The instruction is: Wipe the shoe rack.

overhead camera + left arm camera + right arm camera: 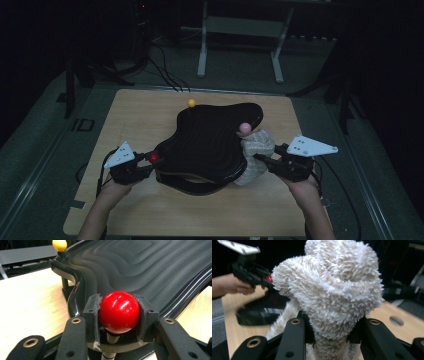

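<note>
Nearest the person, the left gripper (145, 165) was clamped on the red knob (119, 312) at the tray's (210, 140) near-left edge, steadying it, while the right gripper (262, 161) pinched a fluffy white cloth (332, 290) just beside the tray's right rim – the wiping step, I judged. Next, the cloth needed bringing over the ribbed black surface, past the pink knob (244, 128), toward the yellow knob (191, 102) at the far edge.

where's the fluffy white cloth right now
In the high view the fluffy white cloth sits at the right edge of the black ridged tray, just below the pink ball, clamped in the right gripper.
</note>
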Demonstrator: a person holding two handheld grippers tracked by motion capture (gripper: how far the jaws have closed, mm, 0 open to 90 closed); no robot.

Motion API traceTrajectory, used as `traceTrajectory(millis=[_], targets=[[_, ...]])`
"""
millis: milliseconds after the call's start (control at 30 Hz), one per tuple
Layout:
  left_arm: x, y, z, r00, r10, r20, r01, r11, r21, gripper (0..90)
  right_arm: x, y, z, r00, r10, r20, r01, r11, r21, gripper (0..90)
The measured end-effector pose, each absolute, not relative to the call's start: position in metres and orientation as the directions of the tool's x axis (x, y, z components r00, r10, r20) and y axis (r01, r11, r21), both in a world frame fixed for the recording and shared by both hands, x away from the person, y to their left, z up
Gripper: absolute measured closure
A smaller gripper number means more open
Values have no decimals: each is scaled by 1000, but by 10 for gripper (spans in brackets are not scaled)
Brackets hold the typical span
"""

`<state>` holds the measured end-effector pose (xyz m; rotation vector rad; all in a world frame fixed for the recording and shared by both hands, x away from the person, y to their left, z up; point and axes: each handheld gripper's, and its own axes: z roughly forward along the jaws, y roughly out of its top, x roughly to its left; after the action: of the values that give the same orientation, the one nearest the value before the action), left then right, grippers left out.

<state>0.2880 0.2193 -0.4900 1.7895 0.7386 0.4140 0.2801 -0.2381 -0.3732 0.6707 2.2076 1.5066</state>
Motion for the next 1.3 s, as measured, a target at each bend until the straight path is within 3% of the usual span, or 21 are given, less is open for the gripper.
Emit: traceTrajectory(millis=[133,367,567,800,1067,1200,1300], targets=[[288,219,-490,743,665,-76,280,-205,938,599,280,-234,-361,-827,558,-64,132,304,944,669],[287,219,-489,741,668,-69,278,-212,937,599,293,-233,-379,-815,579,-24,202,323,925,676],[288,219,-489,742,667,-70,278,-211,937,599,290,-229,-360,-836,547,-38,152,297,943,672],[287,219,-489,739,671,-69,278,-209,937,599,301,-233,-380,-832,555,32,211,261,942,679],[286,219,-489,738,671,-65,278,-215,936,599,276,-234,-373,-840,542,-15,174,295,940,674],[287,219,-489,738,672,-66,278,-214,936,599,278,-238,-387,-822,570,19,220,286,932,677],[287,219,-489,738,672,-66,278,-213,937,599,271,-239,-383,-816,578,-9,202,300,932,672]])
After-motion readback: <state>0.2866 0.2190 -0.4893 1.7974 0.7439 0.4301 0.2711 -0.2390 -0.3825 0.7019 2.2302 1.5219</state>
